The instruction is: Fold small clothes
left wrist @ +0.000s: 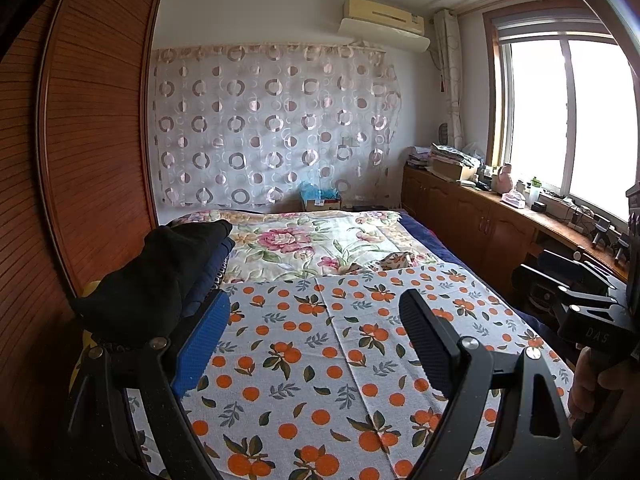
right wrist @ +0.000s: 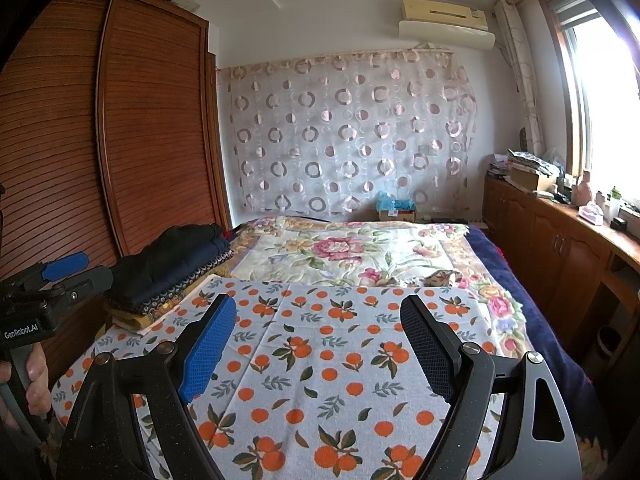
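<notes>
Both jaws spread wide, nothing pinched — left hand-held gripper (left wrist: 316, 344) nearer the stack of folded clothes (left wrist: 160, 276) at its ten o'clock on the bed (left wrist: 420, 224); right hand-held gripper (right wrist: 320, 348) farther — stack's long axis running away.

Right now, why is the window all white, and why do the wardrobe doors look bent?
In the left wrist view the window is blown out to white by daylight, so nothing outside shows. In the right wrist view it glares the same way. The fisheye lens bows the wardrobe doors in both views, and the corners go black. The orange-print cloth stays sharp.
</notes>
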The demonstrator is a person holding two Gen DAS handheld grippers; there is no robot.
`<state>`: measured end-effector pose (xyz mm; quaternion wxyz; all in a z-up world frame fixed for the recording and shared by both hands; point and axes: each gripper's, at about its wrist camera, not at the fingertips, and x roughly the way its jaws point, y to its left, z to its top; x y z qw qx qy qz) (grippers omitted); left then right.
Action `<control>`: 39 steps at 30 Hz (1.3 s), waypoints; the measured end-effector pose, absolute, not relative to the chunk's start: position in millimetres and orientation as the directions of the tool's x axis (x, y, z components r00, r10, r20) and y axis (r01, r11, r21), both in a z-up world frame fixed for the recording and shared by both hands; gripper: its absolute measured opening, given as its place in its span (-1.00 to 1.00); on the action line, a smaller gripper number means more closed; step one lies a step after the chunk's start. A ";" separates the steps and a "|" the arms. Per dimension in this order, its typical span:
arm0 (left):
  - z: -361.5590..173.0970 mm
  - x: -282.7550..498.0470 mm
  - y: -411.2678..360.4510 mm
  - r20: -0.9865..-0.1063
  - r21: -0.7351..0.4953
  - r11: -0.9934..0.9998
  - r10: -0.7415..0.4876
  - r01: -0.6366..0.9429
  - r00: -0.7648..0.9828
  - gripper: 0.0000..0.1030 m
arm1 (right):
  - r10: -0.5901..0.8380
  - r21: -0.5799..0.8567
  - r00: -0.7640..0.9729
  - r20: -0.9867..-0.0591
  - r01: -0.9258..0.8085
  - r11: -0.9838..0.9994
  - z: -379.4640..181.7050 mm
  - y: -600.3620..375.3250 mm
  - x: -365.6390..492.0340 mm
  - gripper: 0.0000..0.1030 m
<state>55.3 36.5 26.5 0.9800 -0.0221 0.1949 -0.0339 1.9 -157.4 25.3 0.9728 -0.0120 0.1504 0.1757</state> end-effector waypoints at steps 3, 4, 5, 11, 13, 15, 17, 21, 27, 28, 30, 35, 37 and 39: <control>26.3 55.3 36.3 -0.380 -0.057 0.997 -0.075 0.057 0.922 0.69 | 0.338 0.029 0.893 -0.296 -0.346 0.938 25.3 -158.5 2.2 0.66; 26.2 55.3 36.3 -0.380 -0.057 0.997 -0.074 0.057 0.922 0.69 | 0.338 0.029 0.893 -0.297 -0.346 0.938 25.4 -158.9 2.4 0.66; 26.2 55.3 36.2 -0.380 -0.056 0.997 -0.075 0.058 0.922 0.69 | 0.338 0.030 0.893 -0.297 -0.345 0.938 25.5 -159.1 2.3 0.66; 25.6 55.3 36.0 -0.379 -0.055 0.997 -0.075 0.058 0.922 0.69 | 0.335 0.031 0.894 -0.296 -0.342 0.939 26.2 -159.4 2.2 0.66; 25.4 55.3 36.0 -0.379 -0.054 0.997 -0.073 0.057 0.923 0.69 | 0.335 0.030 0.895 -0.296 -0.341 0.939 25.9 -159.7 2.3 0.66; 25.2 55.4 36.2 -0.378 -0.054 0.997 -0.074 0.057 0.923 0.69 | 0.334 0.031 0.895 -0.296 -0.340 0.940 25.9 -159.9 2.5 0.66; 24.8 55.4 36.2 -0.378 -0.056 0.997 -0.075 0.058 0.923 0.69 | 0.333 0.032 0.895 -0.297 -0.339 0.940 26.1 -160.4 2.9 0.66; 24.2 55.7 36.5 -0.378 -0.055 0.997 -0.074 0.058 0.923 0.69 | 0.333 0.033 0.895 -0.298 -0.339 0.940 25.6 -160.8 2.2 0.66; 23.3 55.8 36.5 -0.378 -0.055 0.997 -0.075 0.058 0.923 0.69 | 0.333 0.034 0.895 -0.296 -0.338 0.940 25.6 -161.6 1.9 0.66; 23.2 55.9 36.5 -0.377 -0.054 0.997 -0.075 0.058 0.923 0.69 | 0.333 0.035 0.895 -0.297 -0.338 0.940 26.2 -161.7 2.2 0.66; 22.9 56.0 36.4 -0.378 -0.054 0.997 -0.074 0.058 0.923 0.69 | 0.332 0.033 0.895 -0.297 -0.338 0.941 25.6 -160.8 1.6 0.66; 22.4 55.9 36.4 -0.377 -0.054 0.997 -0.075 0.059 0.923 0.69 | 0.331 0.034 0.896 -0.297 -0.337 0.941 25.5 -159.8 1.5 0.66; 22.1 56.0 36.5 -0.377 -0.054 0.997 -0.074 0.058 0.923 0.69 | 0.332 0.035 0.895 -0.296 -0.338 0.941 25.6 -160.1 1.5 0.66; 21.7 56.2 36.7 -0.377 -0.054 0.997 -0.075 0.059 0.923 0.69 | 0.333 0.036 0.895 -0.297 -0.338 0.941 25.4 -160.1 1.4 0.66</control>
